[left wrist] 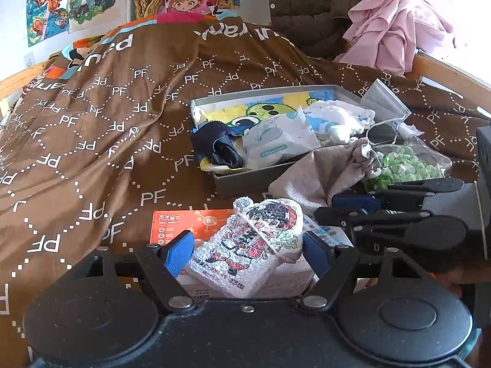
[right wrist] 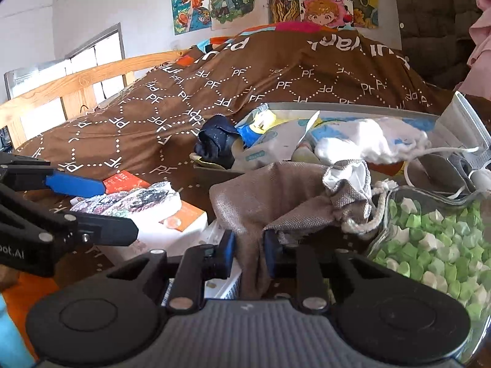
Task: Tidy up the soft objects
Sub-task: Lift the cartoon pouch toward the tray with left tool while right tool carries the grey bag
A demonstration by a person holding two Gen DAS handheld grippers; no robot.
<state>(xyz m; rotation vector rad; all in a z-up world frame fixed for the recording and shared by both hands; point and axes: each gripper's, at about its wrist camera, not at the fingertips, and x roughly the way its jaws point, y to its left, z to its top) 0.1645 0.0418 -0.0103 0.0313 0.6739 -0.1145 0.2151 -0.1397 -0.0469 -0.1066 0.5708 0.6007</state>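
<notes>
A bubble-wrapped cartoon pad [left wrist: 245,245] lies on an orange and white carton [left wrist: 184,224] on the bed. My left gripper [left wrist: 247,254] has its blue fingers against both sides of the pad, shut on it; the right wrist view shows that gripper [right wrist: 118,210] around the pad [right wrist: 129,199]. A grey drawstring pouch [right wrist: 276,193] slumps in front of a shallow grey box [right wrist: 337,107]. My right gripper [right wrist: 248,254] is shut on a fold of the pouch. From the left wrist view the right gripper [left wrist: 328,208] meets the pouch [left wrist: 322,171] at its lower edge.
The grey box [left wrist: 221,181] holds navy socks [left wrist: 218,147], a tissue pack [left wrist: 276,144], white knitted cloth [left wrist: 340,116] and a face mask [left wrist: 386,98]. A clear bag of green and white paper stars [right wrist: 429,239] lies right. Brown quilt [left wrist: 92,122], wooden rail [right wrist: 76,82], pink cloth [left wrist: 392,24].
</notes>
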